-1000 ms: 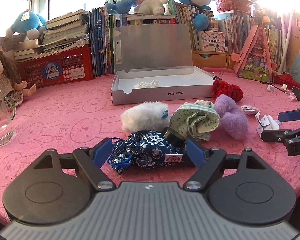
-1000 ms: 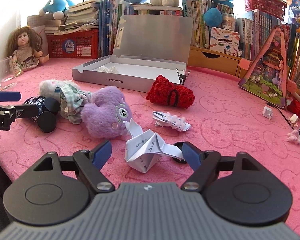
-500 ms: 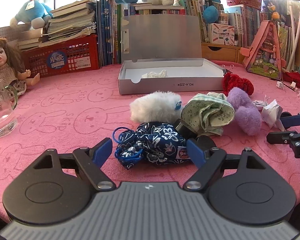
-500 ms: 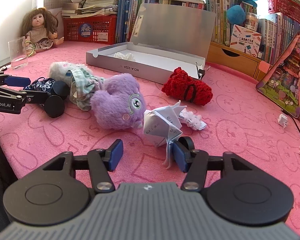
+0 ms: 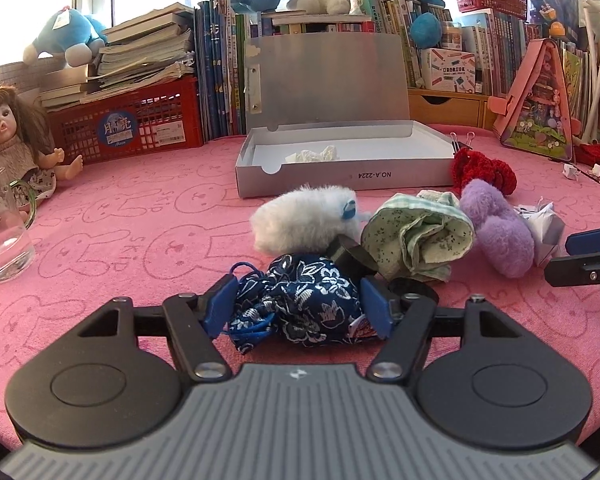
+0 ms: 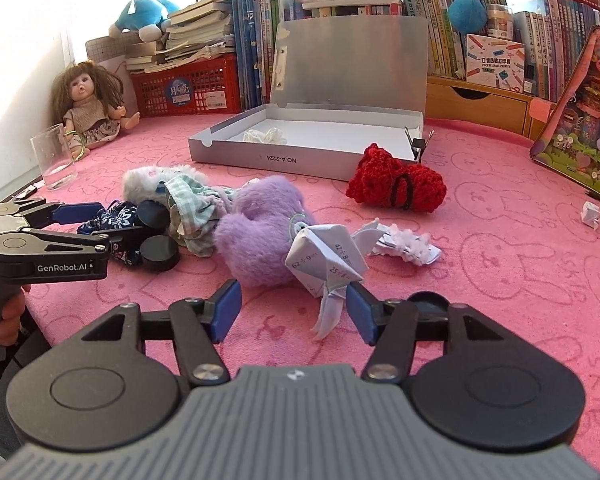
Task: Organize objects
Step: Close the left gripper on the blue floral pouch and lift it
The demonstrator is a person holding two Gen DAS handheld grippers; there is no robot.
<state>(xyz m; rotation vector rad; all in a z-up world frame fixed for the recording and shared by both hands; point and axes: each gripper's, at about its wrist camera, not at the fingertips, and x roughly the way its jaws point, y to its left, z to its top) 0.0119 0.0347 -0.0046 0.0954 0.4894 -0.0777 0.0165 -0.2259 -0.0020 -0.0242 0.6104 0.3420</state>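
My left gripper (image 5: 298, 306) is shut on a navy floral cloth pouch (image 5: 300, 304), pressed between both blue pads on the pink tablecloth. Behind it lie a white fluffy toy (image 5: 304, 224), a green patterned cloth (image 5: 420, 236) and a purple plush (image 5: 500, 228). My right gripper (image 6: 292, 310) is partly open, with the tail of a folded paper figure (image 6: 324, 260) against its right pad; I cannot tell if it grips it. The open grey box (image 6: 312, 144) holds a white crumpled item (image 6: 266, 135). A red knitted piece (image 6: 398, 188) lies near the box.
Two black round caps (image 6: 156, 236) lie by the pouch. A glass (image 5: 4, 236) and a doll (image 5: 16, 144) are at the left. A red crate (image 5: 132, 128), books and plush toys line the back. A pink triangular toy house (image 5: 540, 112) stands at the right.
My left gripper has closed in on the navy pouch, which now sits squeezed between the pads. My right gripper has narrowed and come up to the folded paper figure.
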